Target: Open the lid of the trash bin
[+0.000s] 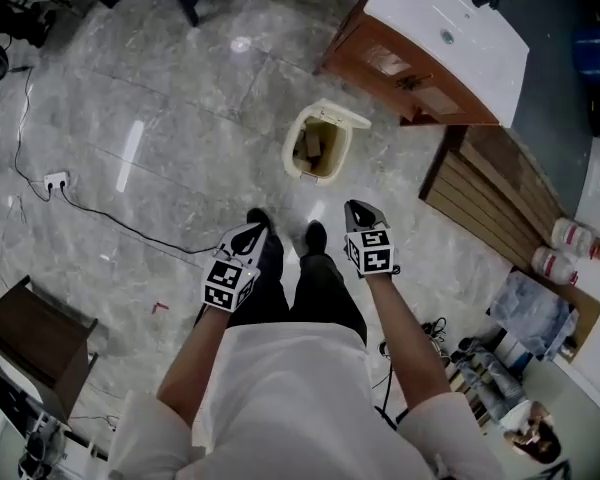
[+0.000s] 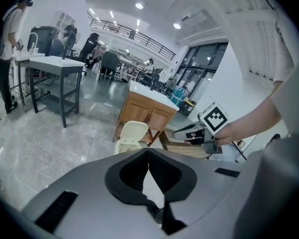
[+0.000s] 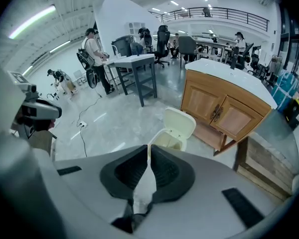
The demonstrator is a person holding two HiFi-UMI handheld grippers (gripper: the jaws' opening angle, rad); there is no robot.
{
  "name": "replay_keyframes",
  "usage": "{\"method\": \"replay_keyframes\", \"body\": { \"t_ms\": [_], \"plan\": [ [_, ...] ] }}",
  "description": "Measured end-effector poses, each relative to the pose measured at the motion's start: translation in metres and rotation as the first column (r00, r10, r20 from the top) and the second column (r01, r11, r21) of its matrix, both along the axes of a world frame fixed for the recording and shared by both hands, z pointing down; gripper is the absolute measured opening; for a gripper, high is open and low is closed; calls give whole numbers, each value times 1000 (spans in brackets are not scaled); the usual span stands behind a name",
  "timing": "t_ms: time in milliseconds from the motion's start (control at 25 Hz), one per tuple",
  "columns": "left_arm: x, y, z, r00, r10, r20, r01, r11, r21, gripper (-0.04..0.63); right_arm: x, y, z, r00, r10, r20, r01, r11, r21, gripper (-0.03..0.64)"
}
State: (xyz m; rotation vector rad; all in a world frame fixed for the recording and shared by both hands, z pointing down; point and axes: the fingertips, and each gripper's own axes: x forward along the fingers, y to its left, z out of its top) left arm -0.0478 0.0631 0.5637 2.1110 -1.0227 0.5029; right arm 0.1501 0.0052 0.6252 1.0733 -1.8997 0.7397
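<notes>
Trash bin [image 1: 291, 154] stands open; left gripper [image 1: 251, 231], right gripper [image 1: 359, 209] held forward, pressed together.

No word, number or brand can be read anywhere. The cubes on the left gripper [image 1: 250, 232] at 7 o'clock and the right gripper [image 1: 359, 209] at 4 o'clock carry only black-and-white square patterns, no letters. The bottles [image 1: 572, 236] at 3 o'clock have red bands, with any print too small to read.
</notes>
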Motion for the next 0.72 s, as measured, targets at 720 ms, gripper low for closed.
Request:
{"method": "replay_keyframes", "body": {
  "t_ms": [720],
  "plan": [
    [37, -12, -110, 998, 61, 10, -62, 989, 133, 18, 48, 23, -142, 992, 44, 121, -68, 977, 203, 37]
  ]
}}
